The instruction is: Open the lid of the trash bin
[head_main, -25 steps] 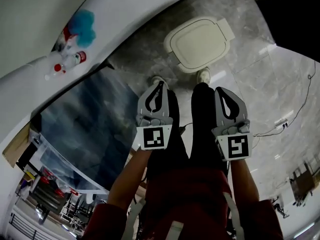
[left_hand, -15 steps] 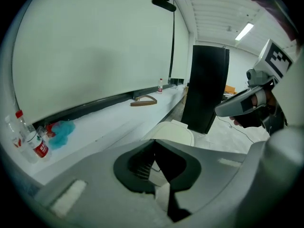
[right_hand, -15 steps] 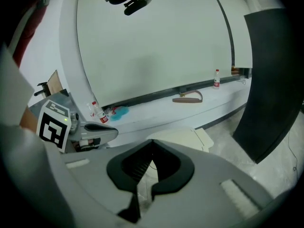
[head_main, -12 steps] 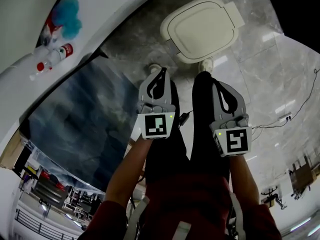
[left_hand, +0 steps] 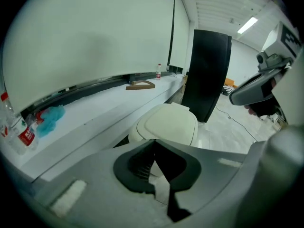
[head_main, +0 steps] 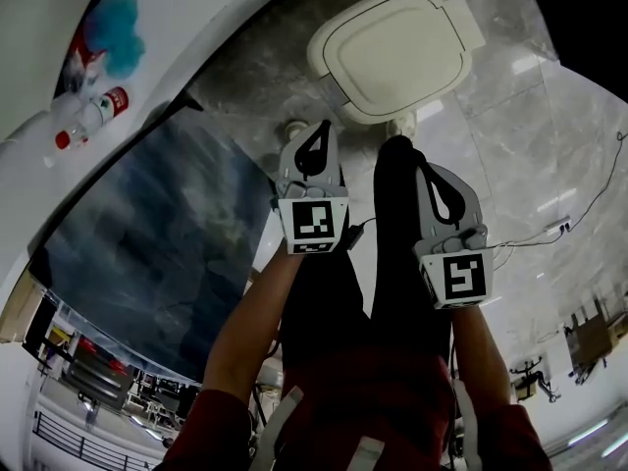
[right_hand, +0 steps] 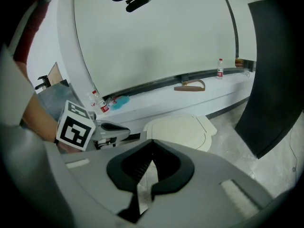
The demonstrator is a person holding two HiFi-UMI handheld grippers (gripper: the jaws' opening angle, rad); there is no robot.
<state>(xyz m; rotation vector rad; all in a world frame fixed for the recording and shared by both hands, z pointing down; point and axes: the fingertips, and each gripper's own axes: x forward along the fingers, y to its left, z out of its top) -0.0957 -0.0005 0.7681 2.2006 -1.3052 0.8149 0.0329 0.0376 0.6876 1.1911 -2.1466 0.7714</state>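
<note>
Left gripper (head_main: 318, 130) and right gripper (head_main: 432, 175) were held parallel, fingers together, near the trash bin lid (head_main: 397, 52); a brown object (left_hand: 140, 84) was seen in gripper views only

The trash bin lid (head_main: 397, 52), at twelve o'clock in the head view, was cream-white against a floor (head_main: 530, 135) of grey marbled tiles. The left claw (head_main: 320, 126) and right claw (head_main: 429, 171) were grey, each with a black-and-white square marker. At ten o'clock, the white counter (head_main: 186, 47) carried a turquoise cloth (head_main: 110, 42) and a clear bottle (head_main: 90, 116) with a red label and cap. The sleeve (head_main: 226, 430) was dark red.
</note>
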